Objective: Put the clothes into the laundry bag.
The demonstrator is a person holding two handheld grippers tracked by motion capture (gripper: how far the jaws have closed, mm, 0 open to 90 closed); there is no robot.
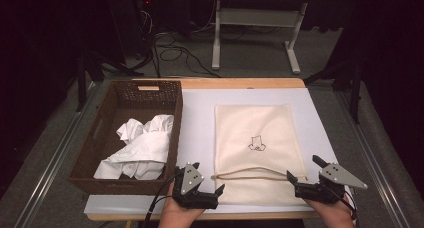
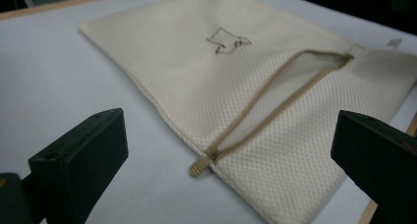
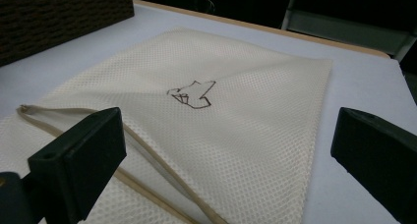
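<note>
A cream mesh bag (image 1: 255, 128) lies flat on the white mat, with a small drawn figure (image 1: 257, 144) at its middle. Its tan zipper (image 1: 250, 172) runs across the near end and gapes partly open. My left gripper (image 1: 207, 178) is open at the bag's near left corner, just above the mat. In the left gripper view, the zipper pull (image 2: 197, 167) lies between the wide-apart jaws of the left gripper (image 2: 231, 130). My right gripper (image 1: 304, 169) is open at the bag's near right edge. In the right gripper view, the bag (image 3: 236, 86) spreads ahead of the right gripper (image 3: 228, 128).
A brown wicker basket (image 1: 102, 138) stands on the left of the table and holds crumpled white clothes (image 1: 142, 148). Its wall (image 3: 59, 17) appears at far left in the right gripper view. The white mat (image 1: 197, 118) covers the wooden table. Cables and a table frame lie beyond it.
</note>
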